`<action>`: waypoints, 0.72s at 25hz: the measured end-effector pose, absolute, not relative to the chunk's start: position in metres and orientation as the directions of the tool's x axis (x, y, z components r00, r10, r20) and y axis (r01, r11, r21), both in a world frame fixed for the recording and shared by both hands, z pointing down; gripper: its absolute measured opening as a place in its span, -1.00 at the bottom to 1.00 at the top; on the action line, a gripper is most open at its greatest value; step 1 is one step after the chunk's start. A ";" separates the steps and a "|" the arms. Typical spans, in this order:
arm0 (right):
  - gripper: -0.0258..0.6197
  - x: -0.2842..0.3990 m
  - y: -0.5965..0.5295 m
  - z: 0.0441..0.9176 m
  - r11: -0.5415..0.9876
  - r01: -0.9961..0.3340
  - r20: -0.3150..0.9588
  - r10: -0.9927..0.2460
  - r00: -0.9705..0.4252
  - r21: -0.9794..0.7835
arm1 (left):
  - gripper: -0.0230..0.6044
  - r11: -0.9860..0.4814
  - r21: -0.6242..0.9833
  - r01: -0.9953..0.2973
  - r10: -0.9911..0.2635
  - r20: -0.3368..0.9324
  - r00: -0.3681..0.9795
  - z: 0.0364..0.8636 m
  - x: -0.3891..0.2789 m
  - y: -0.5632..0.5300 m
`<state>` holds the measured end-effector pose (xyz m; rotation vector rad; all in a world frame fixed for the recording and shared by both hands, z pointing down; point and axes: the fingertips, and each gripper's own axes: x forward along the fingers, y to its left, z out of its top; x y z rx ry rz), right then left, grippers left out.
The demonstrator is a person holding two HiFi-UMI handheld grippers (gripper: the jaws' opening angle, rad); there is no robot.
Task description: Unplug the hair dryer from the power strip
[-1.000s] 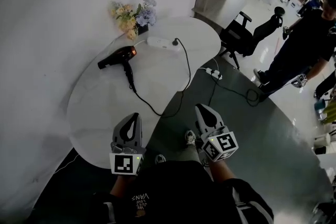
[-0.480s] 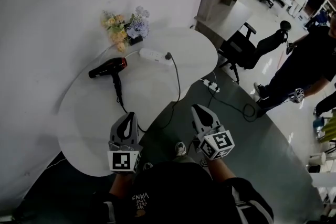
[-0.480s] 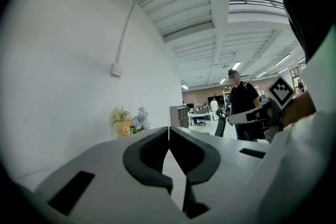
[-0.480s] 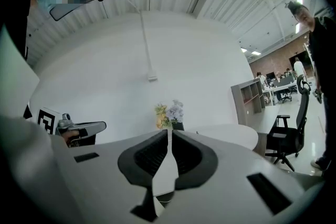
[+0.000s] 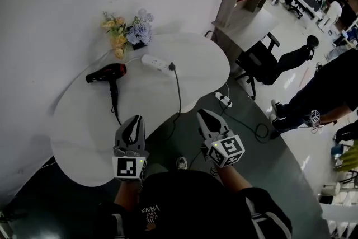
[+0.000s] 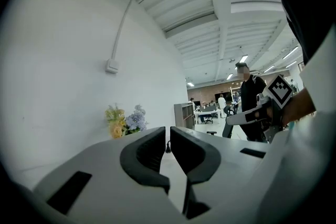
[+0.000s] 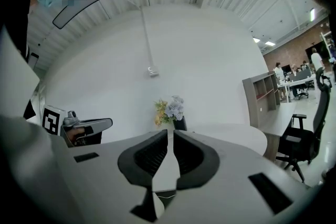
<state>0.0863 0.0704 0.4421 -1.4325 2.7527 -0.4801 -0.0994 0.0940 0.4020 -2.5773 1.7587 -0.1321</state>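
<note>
Both closed, empty: left tool (image 5: 135, 120) and right tool (image 5: 202, 115), by the worktop (image 5: 84, 137) near edge. The hair dryer (image 5: 106, 73) lies far left, plug (image 5: 172, 66) in the power strip (image 5: 155, 62). Risk: a one-tool pull drags the unbraced strip.

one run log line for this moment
left gripper: shut, empty | right gripper: shut, empty | hair dryer: on table | plug: in power strip | unplug: not yet done
</note>
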 end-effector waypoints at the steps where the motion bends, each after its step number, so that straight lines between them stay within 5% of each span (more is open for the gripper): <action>1: -0.77 0.090 0.066 0.444 0.547 -0.792 0.139 -0.792 -0.594 -0.270 | -0.86 -0.361 -0.069 -0.930 -0.932 0.057 0.358 0.402 -0.095 0.090; 8: -0.77 0.107 0.034 0.453 0.569 -0.769 0.140 -0.770 -0.623 -0.293 | -0.85 -0.336 -0.106 -0.936 -0.941 0.090 0.328 0.411 -0.080 0.066; 18: -0.77 0.106 -0.029 0.469 0.578 -0.762 0.164 -0.755 -0.635 -0.291 | -0.43 -0.398 -0.098 -0.912 -0.912 0.153 0.381 0.437 -0.059 0.002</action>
